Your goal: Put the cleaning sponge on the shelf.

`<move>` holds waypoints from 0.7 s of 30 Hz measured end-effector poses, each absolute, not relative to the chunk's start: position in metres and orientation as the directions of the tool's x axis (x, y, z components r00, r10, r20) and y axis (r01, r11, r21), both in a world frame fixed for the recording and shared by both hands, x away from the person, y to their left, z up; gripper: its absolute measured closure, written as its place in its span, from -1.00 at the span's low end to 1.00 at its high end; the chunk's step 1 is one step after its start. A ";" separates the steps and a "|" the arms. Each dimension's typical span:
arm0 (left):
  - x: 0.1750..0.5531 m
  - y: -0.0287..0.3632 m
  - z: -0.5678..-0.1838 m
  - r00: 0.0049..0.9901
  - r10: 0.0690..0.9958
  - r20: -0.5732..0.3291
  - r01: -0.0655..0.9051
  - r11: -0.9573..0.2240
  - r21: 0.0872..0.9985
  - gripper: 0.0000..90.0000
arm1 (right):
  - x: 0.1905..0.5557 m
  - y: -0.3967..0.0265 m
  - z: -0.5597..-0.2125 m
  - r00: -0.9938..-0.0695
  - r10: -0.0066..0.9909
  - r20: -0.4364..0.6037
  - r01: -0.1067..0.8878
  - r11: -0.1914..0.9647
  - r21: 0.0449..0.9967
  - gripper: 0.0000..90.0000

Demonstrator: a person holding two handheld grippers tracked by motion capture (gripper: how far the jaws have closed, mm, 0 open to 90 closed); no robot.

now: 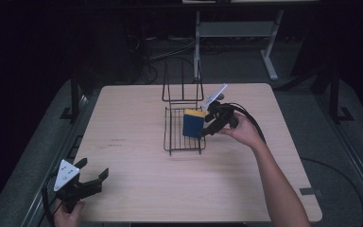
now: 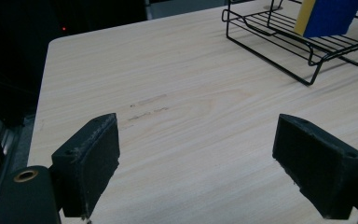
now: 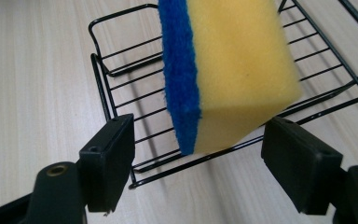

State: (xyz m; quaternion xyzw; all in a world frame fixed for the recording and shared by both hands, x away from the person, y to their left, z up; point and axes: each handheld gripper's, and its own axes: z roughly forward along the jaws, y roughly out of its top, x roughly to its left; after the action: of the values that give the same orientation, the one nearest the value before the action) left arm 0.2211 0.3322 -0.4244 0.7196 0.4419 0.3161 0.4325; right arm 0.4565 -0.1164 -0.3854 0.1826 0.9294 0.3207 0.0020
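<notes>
Sponge [image 3: 228,70], centre frame, stands in wire rack [image 3: 121,88]: likely light, soft, squashy; best pinched across yellow foam and blue scrub faces. Right gripper [image 3: 198,161] jaws apart, not pressing; left gripper [image 2: 209,163] open, empty.

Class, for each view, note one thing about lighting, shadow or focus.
High view: table lit, surroundings nearly black. Left gripper view: sharp wood grain, dark room beyond the table edge. Right gripper view: sponge evenly lit, and the wire rack casts thin shadows.

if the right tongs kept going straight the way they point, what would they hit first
Most likely the sponge: it stands on edge in the wire rack straight ahead of the open right tongs, its corner nearly between them.
</notes>
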 end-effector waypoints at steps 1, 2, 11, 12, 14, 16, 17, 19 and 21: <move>0.221 0.332 -0.424 0.409 0.910 0.074 0.363 -0.236 0.902 -0.69 | 0.456 -0.116 -0.385 -0.934 0.340 0.109 0.335 0.729 0.597 -0.44; 0.221 0.333 -0.424 0.407 0.911 0.071 0.363 -0.233 0.902 -0.69 | 0.456 -0.117 -0.385 -0.934 0.342 0.103 0.332 0.728 0.599 -0.44; 0.220 0.334 -0.424 0.404 0.912 0.072 0.361 -0.231 0.903 -0.69 | 0.455 -0.118 -0.383 -0.934 0.341 0.105 0.332 0.722 0.607 -0.44; 0.220 0.334 -0.424 0.403 0.912 0.071 0.363 -0.230 0.903 -0.69 | 0.454 -0.118 -0.383 -0.935 0.340 0.103 0.330 0.723 0.607 -0.44; 0.220 0.334 -0.424 0.402 0.913 0.071 0.364 -0.231 0.902 -0.69 | 0.453 -0.119 -0.383 -0.933 0.343 0.104 0.333 0.723 0.605 -0.45; 0.220 0.334 -0.424 0.402 0.913 0.071 0.363 -0.230 0.903 -0.69 | 0.452 -0.120 -0.382 -0.933 0.343 0.110 0.337 0.721 0.605 -0.46; 0.220 0.334 -0.424 0.403 0.912 0.073 0.362 -0.232 0.903 -0.69 | 0.451 -0.120 -0.382 -0.934 0.341 0.109 0.334 0.723 0.604 -0.46; 0.219 0.334 -0.424 0.402 0.912 0.074 0.362 -0.233 0.903 -0.69 | 0.449 -0.120 -0.380 -0.934 0.342 0.104 0.332 0.723 0.605 -0.48; 0.219 0.334 -0.424 0.402 0.913 0.075 0.363 -0.234 0.902 -0.69 | 0.448 -0.120 -0.379 -0.936 0.339 0.098 0.326 0.721 0.612 -0.49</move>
State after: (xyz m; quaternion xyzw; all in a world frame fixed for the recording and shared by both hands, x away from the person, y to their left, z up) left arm 0.2187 0.3341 -0.4240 0.7176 0.4443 0.3190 0.4311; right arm 0.4476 -0.1203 -0.3787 0.1791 0.9276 0.3278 0.0103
